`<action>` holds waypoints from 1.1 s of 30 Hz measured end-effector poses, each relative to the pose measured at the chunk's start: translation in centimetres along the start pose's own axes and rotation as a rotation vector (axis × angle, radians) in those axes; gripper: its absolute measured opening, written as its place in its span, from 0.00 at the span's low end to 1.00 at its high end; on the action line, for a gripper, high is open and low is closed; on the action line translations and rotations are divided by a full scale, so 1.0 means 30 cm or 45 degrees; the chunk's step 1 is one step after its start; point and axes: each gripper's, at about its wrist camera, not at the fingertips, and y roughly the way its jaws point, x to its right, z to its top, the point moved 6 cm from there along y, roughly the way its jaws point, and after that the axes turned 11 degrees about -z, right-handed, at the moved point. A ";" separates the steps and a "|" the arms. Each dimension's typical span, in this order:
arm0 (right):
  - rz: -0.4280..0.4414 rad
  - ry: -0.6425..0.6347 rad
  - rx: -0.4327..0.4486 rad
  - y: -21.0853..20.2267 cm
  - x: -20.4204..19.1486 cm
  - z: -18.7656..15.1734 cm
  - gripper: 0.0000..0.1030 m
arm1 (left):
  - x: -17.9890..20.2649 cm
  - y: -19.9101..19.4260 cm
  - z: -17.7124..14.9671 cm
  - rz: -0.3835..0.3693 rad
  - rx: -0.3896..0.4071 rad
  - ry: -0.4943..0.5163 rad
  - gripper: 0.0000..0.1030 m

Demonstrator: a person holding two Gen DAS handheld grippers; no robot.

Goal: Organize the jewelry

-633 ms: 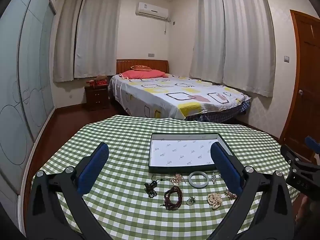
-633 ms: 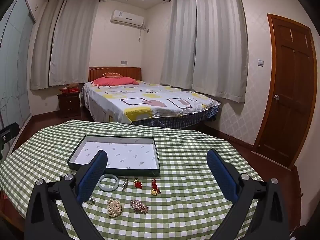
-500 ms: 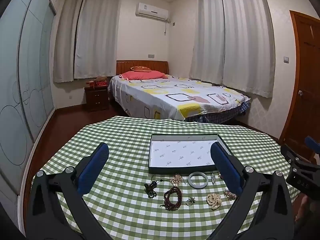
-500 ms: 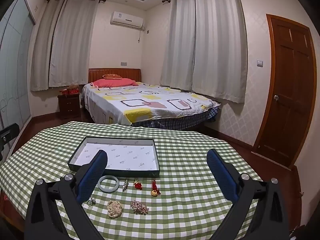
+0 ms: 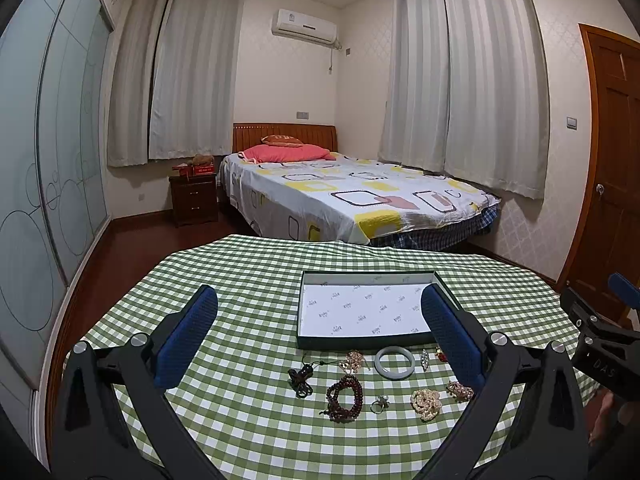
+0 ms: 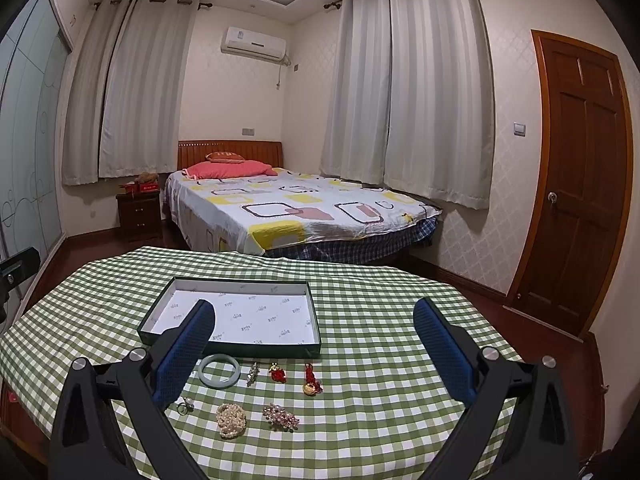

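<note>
Left wrist view: left tongs (image 5: 320, 338) are held wide apart above the green-checked tabletop (image 5: 248, 280), nothing gripped. A shallow dark-rimmed tray with white lining (image 5: 366, 310) is seen; just before it lie a pale jade bangle (image 5: 394, 363), dark red bead bracelet (image 5: 345, 397) and cream pearl cluster (image 5: 425, 399).

Right wrist view: right tongs (image 6: 314, 348) are likewise spread wide, holding nothing. A red-and-gold charm (image 6: 312, 380) and pink crystal brooch (image 6: 281, 416) are noted between the fingers.

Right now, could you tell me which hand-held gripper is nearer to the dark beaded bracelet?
Left. The dark beaded bracelet lies between the open fingers of the left hand-held gripper. The right hand-held gripper sits farther right, its camera not showing the bracelet.
</note>
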 end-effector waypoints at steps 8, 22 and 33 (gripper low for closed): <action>0.005 -0.001 -0.001 0.003 0.000 -0.009 0.94 | -0.003 0.005 -0.007 0.001 -0.005 -0.001 0.96; 0.005 0.006 0.008 0.007 0.004 -0.012 0.94 | -0.001 0.006 -0.010 0.003 -0.010 0.007 0.96; 0.005 0.007 0.008 0.009 0.003 -0.020 0.94 | 0.003 0.017 -0.024 0.004 -0.029 0.005 0.96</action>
